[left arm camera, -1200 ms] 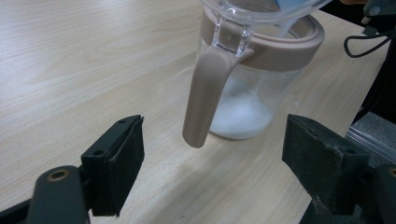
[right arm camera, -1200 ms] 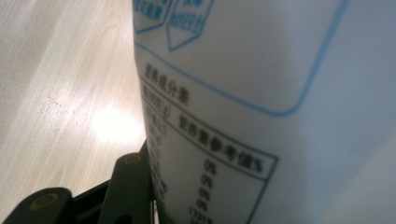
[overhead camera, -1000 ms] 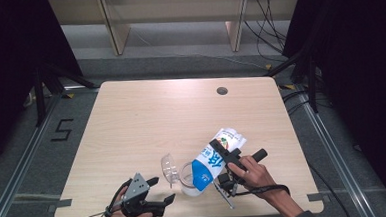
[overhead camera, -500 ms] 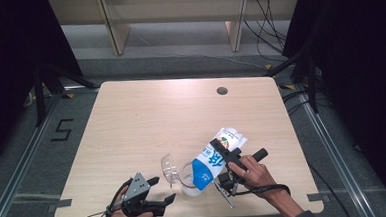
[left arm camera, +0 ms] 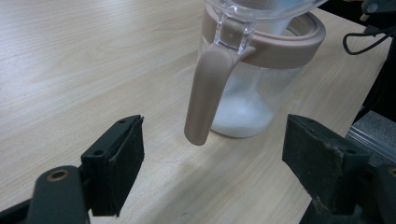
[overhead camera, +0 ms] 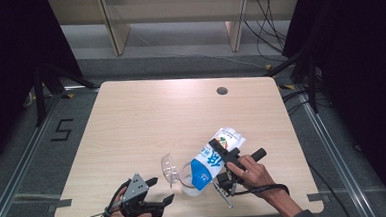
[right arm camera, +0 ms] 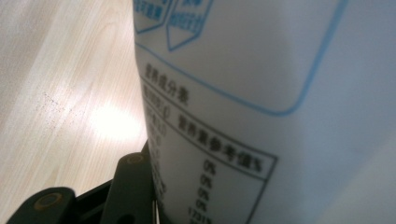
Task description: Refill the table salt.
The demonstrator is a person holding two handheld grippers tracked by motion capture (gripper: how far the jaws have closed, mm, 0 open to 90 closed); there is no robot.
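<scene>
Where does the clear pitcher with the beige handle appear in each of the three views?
High view: the pitcher stands near the table's front edge, under the tilted carton.
Left gripper view: the pitcher is at top centre, handle toward the camera, white liquid at the bottom.
Right gripper view: I can't make it out; the carton blocks the picture.
Shared landmark: the wooden table.

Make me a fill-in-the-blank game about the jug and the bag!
1. The right gripper tips a blue and white bag over the clear ____.
2. The jug holds a little ____ powder at its bottom.
3. The left gripper has its jaws ____, one on each side of the jug's handle.
4. Everything is on a ____ table.

Missing words: jug; white; open; wooden
</scene>
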